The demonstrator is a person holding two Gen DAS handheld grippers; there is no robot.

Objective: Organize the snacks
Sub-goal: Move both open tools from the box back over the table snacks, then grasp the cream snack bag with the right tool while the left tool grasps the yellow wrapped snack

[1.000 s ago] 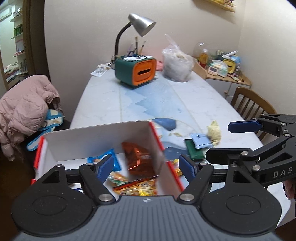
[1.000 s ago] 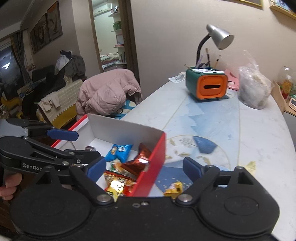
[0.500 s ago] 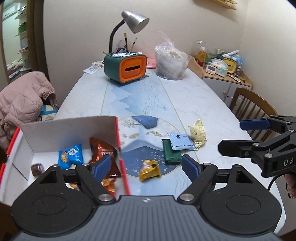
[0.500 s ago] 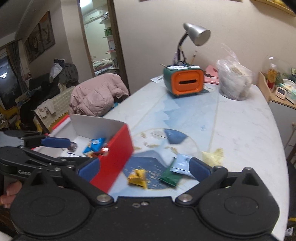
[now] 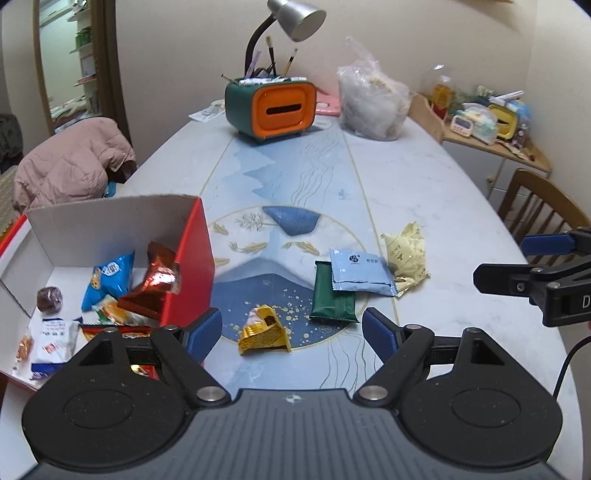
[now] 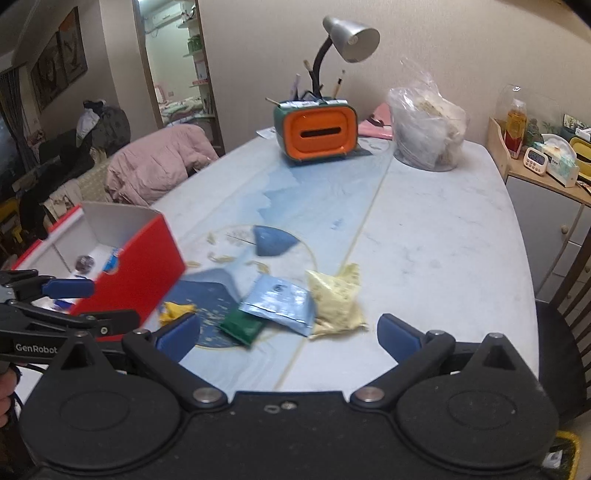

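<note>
A red and white cardboard box holding several snack packets stands at the table's left. On the table lie a gold packet, a green packet, a light blue packet overlapping the green one, and a pale yellow packet. My left gripper is open and empty, just short of the gold packet. My right gripper is open and empty, just short of the green and blue packets.
A green and orange desk organizer with a lamp and a clear plastic bag stand at the table's far end. A wooden chair is on the right. A pink jacket lies on the left.
Both grippers swung right, away from the box and toward the loose packets on the table. Both stayed open and empty.
</note>
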